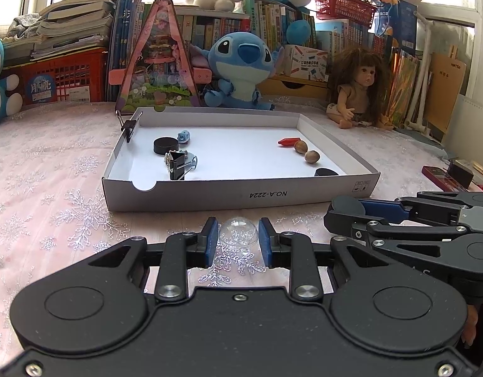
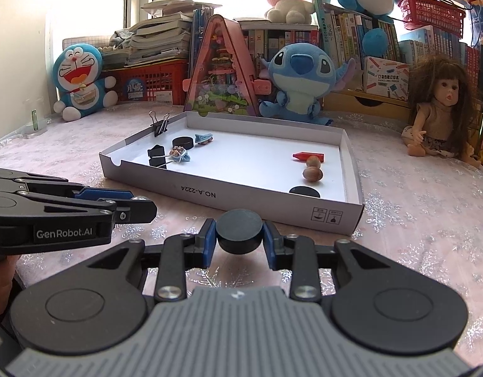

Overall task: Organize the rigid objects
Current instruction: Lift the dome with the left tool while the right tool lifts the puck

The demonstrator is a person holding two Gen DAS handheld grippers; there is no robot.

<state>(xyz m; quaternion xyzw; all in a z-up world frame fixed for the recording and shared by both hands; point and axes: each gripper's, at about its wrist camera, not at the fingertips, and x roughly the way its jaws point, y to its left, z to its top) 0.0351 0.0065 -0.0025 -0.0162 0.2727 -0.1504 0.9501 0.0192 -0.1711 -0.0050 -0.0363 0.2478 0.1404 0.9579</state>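
Gripping a clear, dome-shaped plastic half-shell point(image 1: 238, 231) between blue-padded jaws, left gripper point(image 1: 238, 235) low over the pink snowflake-patterned worktop point(image 1: 53, 188), just in front of the shallow white cardboard tray point(image 1: 241, 193). Clamped on a black round puck point(image 2: 240, 235) at its sides, right gripper point(image 2: 240, 235) also just in front of that tray, near its front right corner. Inside the tray: black binder clip point(image 1: 178, 165) and a second black puck point(image 1: 165, 145) toward the left wall, red crayon-like piece point(image 1: 287, 141) and two brown nuts point(image 1: 306, 152) toward the right wall, a third black puck point(image 1: 326, 172) in the front right corner.
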